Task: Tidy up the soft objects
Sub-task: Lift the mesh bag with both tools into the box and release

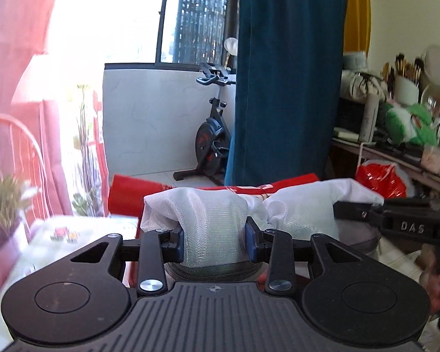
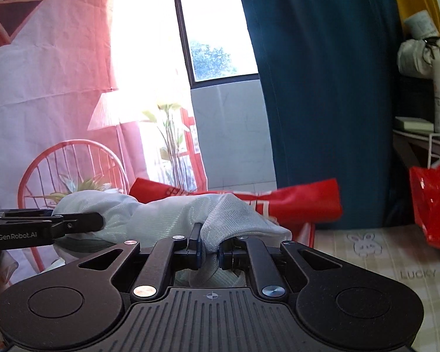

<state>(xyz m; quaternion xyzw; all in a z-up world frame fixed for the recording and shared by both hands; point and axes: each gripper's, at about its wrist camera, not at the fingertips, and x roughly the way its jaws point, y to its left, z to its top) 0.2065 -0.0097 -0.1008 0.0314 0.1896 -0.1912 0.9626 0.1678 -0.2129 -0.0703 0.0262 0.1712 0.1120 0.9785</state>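
Observation:
A white mesh cloth bag (image 1: 217, 220) is held in the air between both grippers. My left gripper (image 1: 215, 242) is shut on a bunched fold of it; the blue pads (image 1: 250, 242) press its sides. My right gripper (image 2: 209, 248) is shut on another fold of the same bag (image 2: 173, 211). The right gripper's body enters the left wrist view from the right (image 1: 396, 217), and the left gripper's body enters the right wrist view from the left (image 2: 44, 226). A grey zipped item (image 1: 214, 272) lies under the cloth, mostly hidden.
A red bag (image 2: 293, 202) stands behind the cloth. A red plastic bag (image 2: 434, 202) hangs right. A patterned surface (image 2: 381, 255) lies below right. A cluttered shelf (image 1: 402, 135) is on the right, a blue curtain (image 1: 287, 73) and an exercise bike (image 1: 211, 135) behind, a potted plant (image 1: 3, 205) left.

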